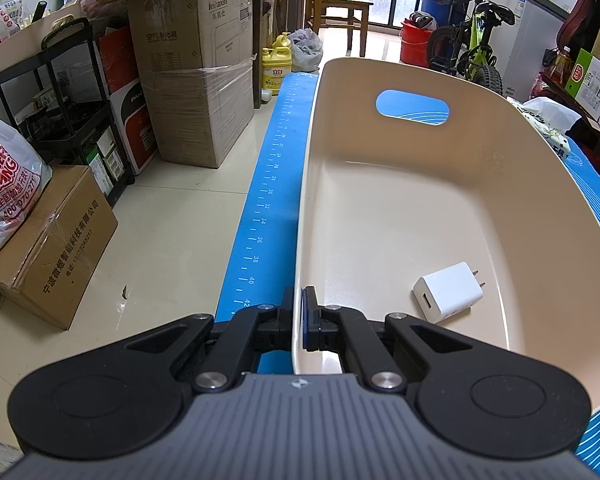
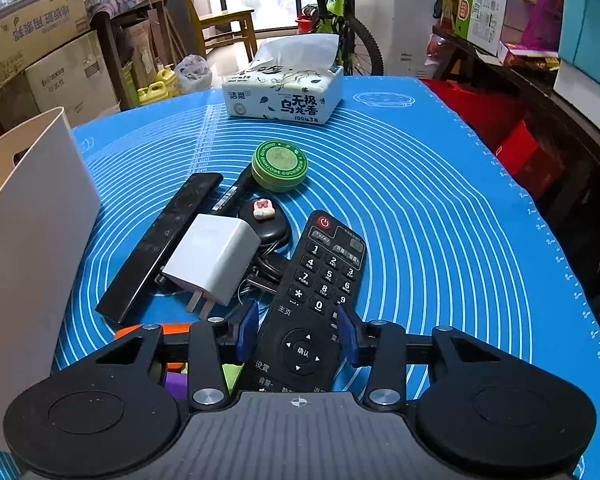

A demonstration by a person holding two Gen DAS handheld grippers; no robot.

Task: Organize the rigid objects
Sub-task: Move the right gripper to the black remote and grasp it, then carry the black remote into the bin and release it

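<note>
Between the right gripper's [image 2: 298, 334] blue pads lies the numbered remote [image 2: 314, 300], long axis running near to far along the fingers; pads flank its lower body, seemingly touching. Left gripper [image 1: 299, 320], pressed together, pinches the cream bin's [image 1: 380, 208] near-left rim; white charger [image 1: 448, 292] inside.

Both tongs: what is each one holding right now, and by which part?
Left tongs clamp the beige bin by its near rim wall. Right tongs straddle the numbered remote's lower body; contact unclear.
</note>
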